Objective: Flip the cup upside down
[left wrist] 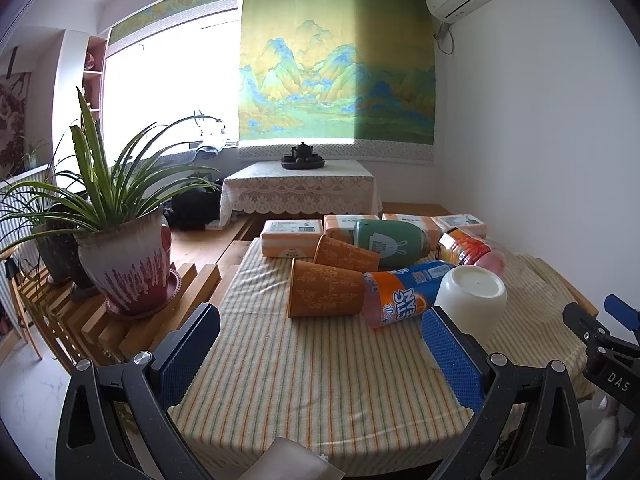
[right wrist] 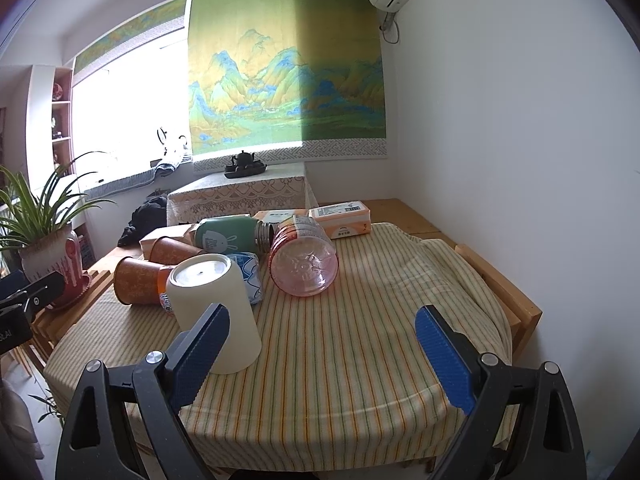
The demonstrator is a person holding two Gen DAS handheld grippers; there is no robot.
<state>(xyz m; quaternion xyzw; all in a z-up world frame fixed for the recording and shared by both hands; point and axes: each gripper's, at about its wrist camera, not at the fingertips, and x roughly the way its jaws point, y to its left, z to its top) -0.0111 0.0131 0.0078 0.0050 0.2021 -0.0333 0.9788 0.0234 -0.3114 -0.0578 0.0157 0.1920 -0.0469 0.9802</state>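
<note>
A white cup stands upside down on the striped tablecloth, its base facing up. It also shows in the left wrist view, just behind the right finger. My right gripper is open and empty, with its left finger in front of the cup's lower right side. My left gripper is open and empty above the cloth, left of the cup.
Behind the cup lie two orange cups, an orange-and-blue bottle, a green flask, a pink clear jar and tissue packs. A potted plant stands on a wooden rack at left. The right gripper's body shows in the left wrist view.
</note>
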